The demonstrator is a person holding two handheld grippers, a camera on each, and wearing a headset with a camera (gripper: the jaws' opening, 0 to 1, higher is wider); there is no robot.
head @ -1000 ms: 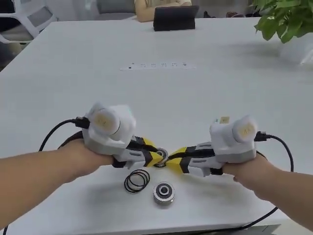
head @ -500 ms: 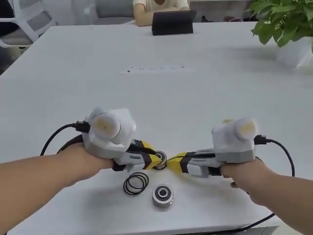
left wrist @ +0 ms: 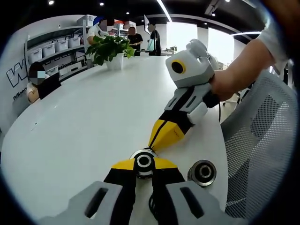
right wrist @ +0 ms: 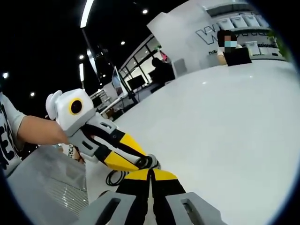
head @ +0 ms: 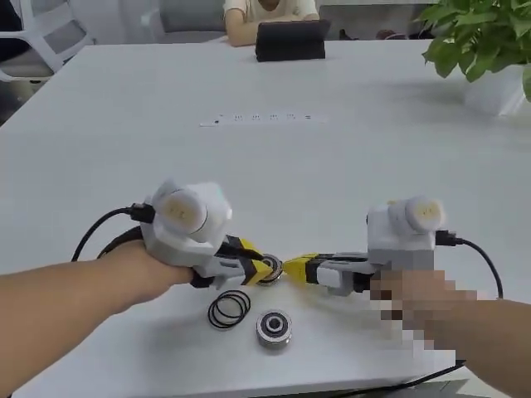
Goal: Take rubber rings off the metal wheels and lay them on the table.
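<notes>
Metal wheel (head: pixel 270 269) half hidden between jaws

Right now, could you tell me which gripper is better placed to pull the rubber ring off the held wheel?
Right. The left gripper is shut on the metal wheel, steadying it, while the right gripper, jaws closed, touches the wheel's rim, so it can likely do the pulling.

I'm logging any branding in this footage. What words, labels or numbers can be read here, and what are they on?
"W": big first letter of the wall sign; the rest is not legible.
Small line under that sign: blurred, unreadable.
Marks on the white strip lying on the table: too small to read.
Print on the person's shirt: cut off at the edge, unreadable.
</notes>
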